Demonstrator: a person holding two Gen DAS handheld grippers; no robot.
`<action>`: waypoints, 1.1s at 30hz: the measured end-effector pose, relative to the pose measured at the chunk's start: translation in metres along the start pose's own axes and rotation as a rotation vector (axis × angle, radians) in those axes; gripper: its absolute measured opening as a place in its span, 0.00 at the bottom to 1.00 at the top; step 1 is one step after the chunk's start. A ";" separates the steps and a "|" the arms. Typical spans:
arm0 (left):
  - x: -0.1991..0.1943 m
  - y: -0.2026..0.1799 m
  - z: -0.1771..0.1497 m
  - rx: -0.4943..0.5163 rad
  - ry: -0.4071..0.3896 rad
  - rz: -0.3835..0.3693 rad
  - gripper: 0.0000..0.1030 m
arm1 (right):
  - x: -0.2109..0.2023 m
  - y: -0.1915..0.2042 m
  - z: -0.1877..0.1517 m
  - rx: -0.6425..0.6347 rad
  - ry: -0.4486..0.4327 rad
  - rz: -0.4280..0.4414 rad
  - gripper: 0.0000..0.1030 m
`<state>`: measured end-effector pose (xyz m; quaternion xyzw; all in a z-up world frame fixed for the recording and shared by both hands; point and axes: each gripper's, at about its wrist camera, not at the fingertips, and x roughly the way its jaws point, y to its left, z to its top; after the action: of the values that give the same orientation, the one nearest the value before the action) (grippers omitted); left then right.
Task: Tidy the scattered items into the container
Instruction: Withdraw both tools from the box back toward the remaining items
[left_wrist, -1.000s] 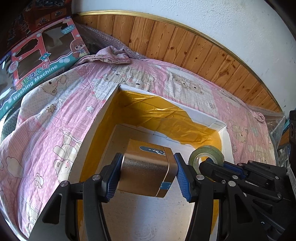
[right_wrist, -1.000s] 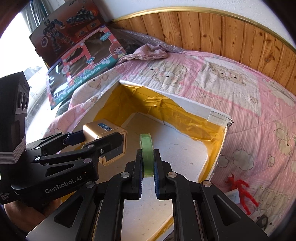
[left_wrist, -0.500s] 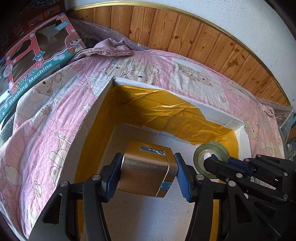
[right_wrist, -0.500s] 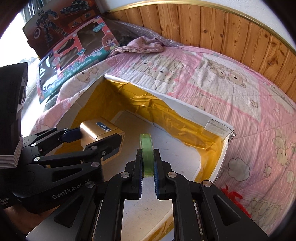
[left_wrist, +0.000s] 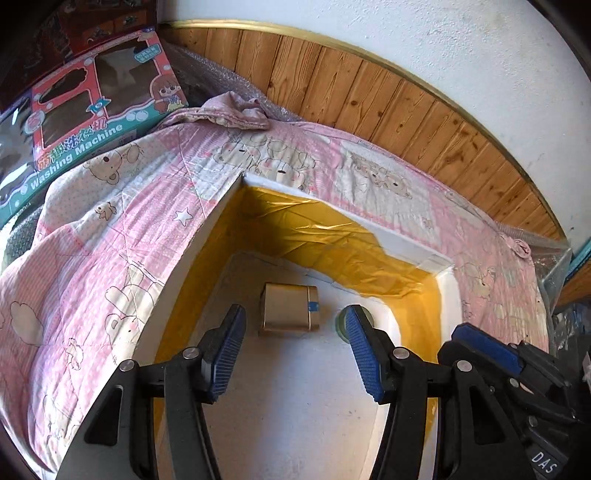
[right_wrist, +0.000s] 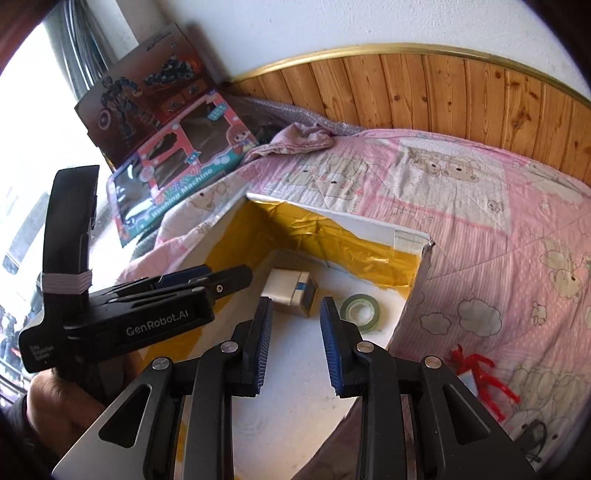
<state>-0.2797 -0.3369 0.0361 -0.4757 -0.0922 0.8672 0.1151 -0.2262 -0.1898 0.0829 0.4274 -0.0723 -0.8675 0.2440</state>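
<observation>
Legible text: "GenRobot.AI" in white on the side of the left gripper (right_wrist: 207, 275) as seen from the right wrist; "Washing Machine" on the pink-and-teal toy box (left_wrist: 92, 122) leaning at the wall; "DAS" partly visible on the right gripper's body in the left wrist view.

Gold box (left_wrist: 290, 308): lies on the white floor of the container (left_wrist: 221, 210), blue label patch on its right face, long axis running roughly left-right across the floor in the left wrist view. Tape roll (right_wrist: 360, 309): lies flat, hole facing up, just beside the gold box on its right, not touching it as far as can be seen.

Container: white walls lined with gold foil, set on the pink bear-print quilt (left_wrist: 110, 229); it holds 2 items, the box and the roll.

Left gripper (left_wrist: 291, 354): fingers spread wide, empty, above the floor near the box. Right gripper (right_wrist: 295, 343): fingers parted, empty.

Red figure (right_wrist: 480, 373) lies on the quilt outside the container's right wall.
</observation>
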 end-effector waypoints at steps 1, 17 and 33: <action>-0.013 -0.004 -0.003 0.008 -0.017 -0.002 0.56 | -0.012 0.004 -0.008 -0.001 -0.015 0.022 0.29; -0.143 -0.080 -0.154 0.207 -0.152 0.061 0.63 | -0.145 0.003 -0.157 0.083 -0.122 0.224 0.29; -0.097 -0.168 -0.228 0.373 0.052 -0.032 0.64 | -0.144 -0.091 -0.247 0.375 0.007 -0.008 0.29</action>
<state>-0.0174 -0.1926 0.0387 -0.4669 0.0657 0.8547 0.2175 0.0075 -0.0203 0.0005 0.4685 -0.2303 -0.8384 0.1567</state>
